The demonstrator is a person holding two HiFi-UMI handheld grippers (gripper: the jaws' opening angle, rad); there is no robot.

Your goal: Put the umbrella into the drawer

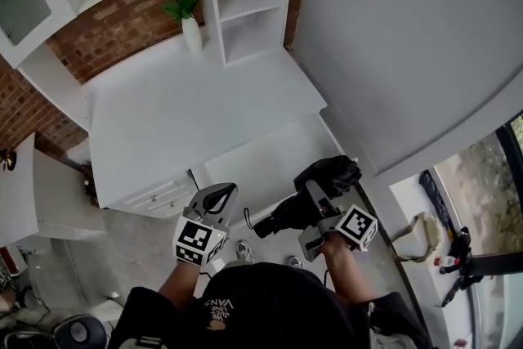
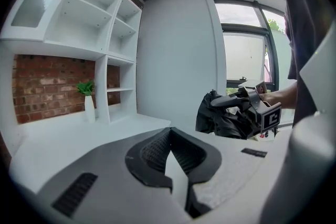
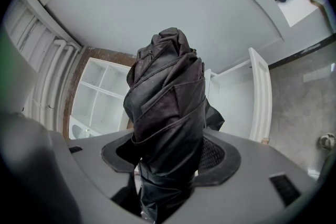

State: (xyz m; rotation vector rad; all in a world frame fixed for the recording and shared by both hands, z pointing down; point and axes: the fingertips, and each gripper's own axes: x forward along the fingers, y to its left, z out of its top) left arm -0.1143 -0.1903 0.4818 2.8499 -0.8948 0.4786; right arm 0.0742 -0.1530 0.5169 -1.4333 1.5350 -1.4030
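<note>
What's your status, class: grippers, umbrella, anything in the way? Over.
Left gripper shut, empty. Right gripper shut on folded umbrella, held in the air. Drawer front looks closed, so that's in the way.

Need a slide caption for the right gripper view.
Right gripper clamps a folded black umbrella, white shelving behind.

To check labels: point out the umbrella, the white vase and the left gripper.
umbrella (image 3: 168, 113): right gripper view, folded black canopy between the jaws.
white vase (image 1: 192, 35): head view, middle of its body.
left gripper (image 1: 221, 196): head view, midway between its jaw tips.
</note>
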